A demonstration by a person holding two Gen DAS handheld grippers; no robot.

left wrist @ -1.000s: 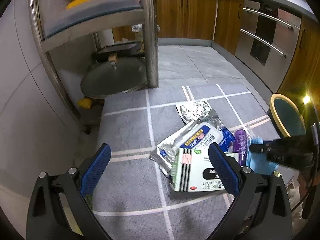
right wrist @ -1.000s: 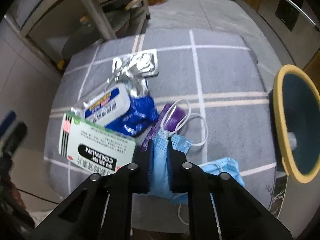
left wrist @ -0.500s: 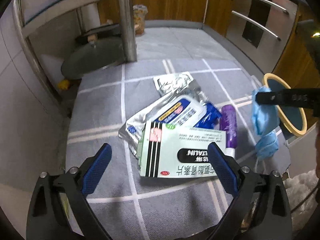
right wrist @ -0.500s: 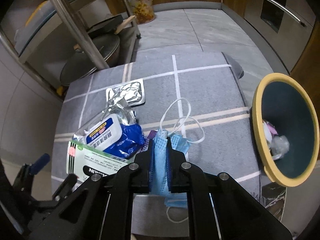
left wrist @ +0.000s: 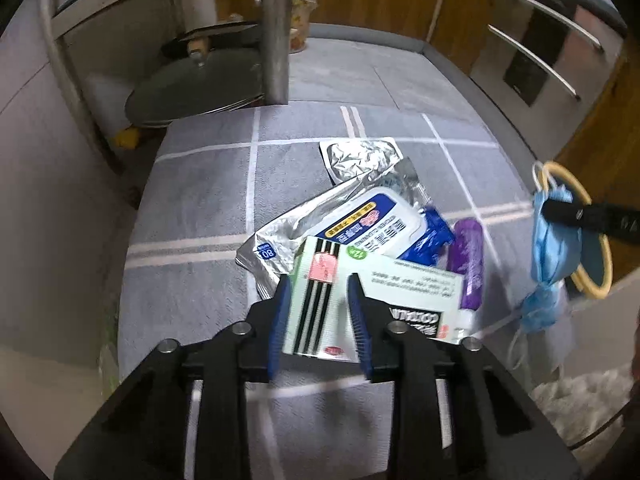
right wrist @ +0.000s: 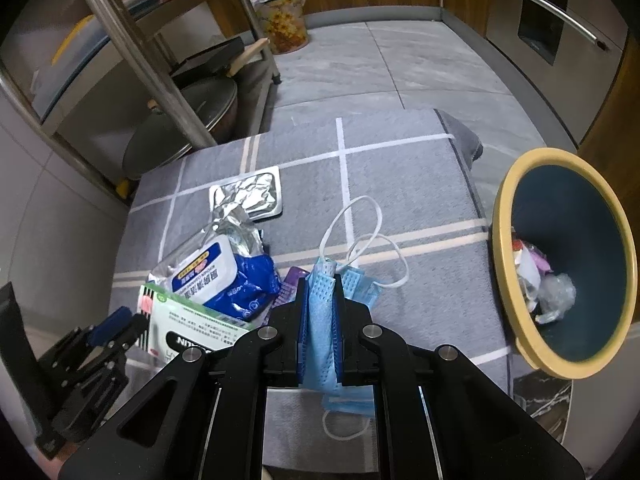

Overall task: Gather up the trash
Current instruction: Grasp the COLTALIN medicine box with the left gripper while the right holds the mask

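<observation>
A green-and-white medicine box (left wrist: 400, 284) (right wrist: 192, 320) lies on the grey checked mat (left wrist: 200, 200). My left gripper (left wrist: 318, 284) (right wrist: 116, 324) is over its striped end, and its jaws are closing with that end between them. The pads do not clearly press on it. My right gripper (right wrist: 320, 284) (left wrist: 560, 210) is shut on a blue face mask (right wrist: 320, 320) (left wrist: 554, 240) that hangs above the mat, near the yellow-rimmed bin (right wrist: 500, 240) (left wrist: 596, 292). A wet-wipes pack (left wrist: 372, 216), a foil tray (left wrist: 360, 156) and a purple tube (left wrist: 466, 256) lie beside the box.
A second blue mask (right wrist: 348, 404) lies at the mat's near edge. A metal rack post (left wrist: 276, 32) with a pan lid (left wrist: 196, 88) stands behind the mat. A flowered bag (right wrist: 284, 20) sits on the floor, and oven fronts (right wrist: 560, 20) line the right.
The left gripper sank onto the striped end of the box and its jaws narrowed a lot. The right gripper lifted the mask off the mat, toward the bin.
</observation>
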